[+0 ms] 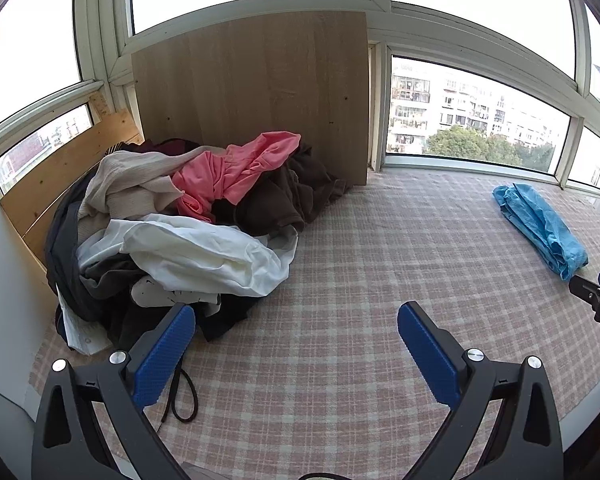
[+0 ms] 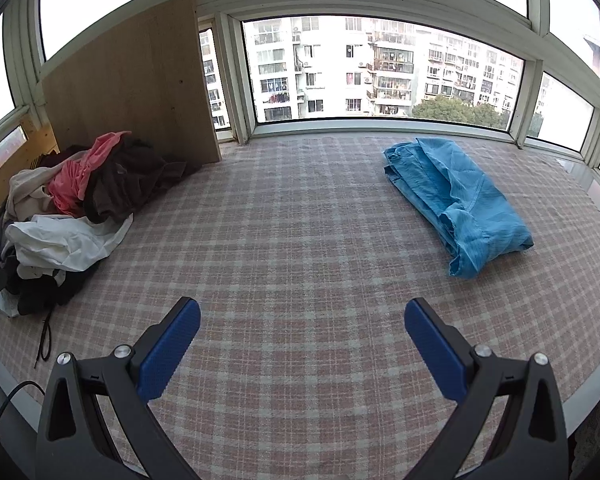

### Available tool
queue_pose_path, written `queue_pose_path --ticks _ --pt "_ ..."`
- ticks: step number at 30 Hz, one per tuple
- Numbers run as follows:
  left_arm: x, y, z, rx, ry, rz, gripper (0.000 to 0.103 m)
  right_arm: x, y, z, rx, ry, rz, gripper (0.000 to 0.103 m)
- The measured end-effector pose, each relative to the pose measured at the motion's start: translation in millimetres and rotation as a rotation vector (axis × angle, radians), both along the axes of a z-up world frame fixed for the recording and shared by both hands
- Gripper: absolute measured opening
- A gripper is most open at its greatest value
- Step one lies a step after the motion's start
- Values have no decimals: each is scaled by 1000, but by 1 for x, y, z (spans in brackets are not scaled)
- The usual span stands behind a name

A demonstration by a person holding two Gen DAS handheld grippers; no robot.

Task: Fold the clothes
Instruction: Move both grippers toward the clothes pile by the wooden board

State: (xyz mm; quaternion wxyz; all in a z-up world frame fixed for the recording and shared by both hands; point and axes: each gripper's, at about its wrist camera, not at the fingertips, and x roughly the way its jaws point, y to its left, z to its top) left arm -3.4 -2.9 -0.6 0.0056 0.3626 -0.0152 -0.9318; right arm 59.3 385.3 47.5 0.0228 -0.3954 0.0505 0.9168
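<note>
A heap of unfolded clothes [image 1: 188, 232] lies at the left on the pink checked cloth [image 1: 360, 280], with a pink garment [image 1: 236, 172] on top, a white one [image 1: 204, 256] in front and brown and black pieces around. The same heap [image 2: 72, 208] sits far left in the right wrist view. A folded blue garment [image 2: 460, 200] rests at the right, also visible as the blue garment [image 1: 540, 228]. My left gripper [image 1: 296, 320] hangs open just right of the heap's front edge, holding nothing. My right gripper [image 2: 302, 316] is open over bare cloth, the blue garment beyond its right finger.
A wooden board [image 1: 256, 92] leans upright against the window behind the heap. Pale wood planks [image 1: 64, 168] line the left wall. A black cord loop [image 1: 184, 396] lies by the left finger. Window frames [image 2: 380, 128] bound the far edge. The other gripper's tip [image 1: 596, 296] pokes in at right.
</note>
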Motion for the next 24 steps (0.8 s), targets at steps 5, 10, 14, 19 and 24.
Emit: queue_pose_path --ticks 5,10,14,19,24 --pt "5 -6 8 18 52 22 102 -2 -19 11 7 3 10 103" --pt "2 -11 19 7 60 47 102 -11 -39 26 22 18 30 103" --pt "-18 -9 29 4 48 69 102 -19 -51 33 24 32 45 103" --pt "-17 -23 28 25 25 99 102 -27 -69 38 35 43 70 103" --pt "-16 -41 20 55 -6 159 102 -39 -90 38 40 45 90 103"
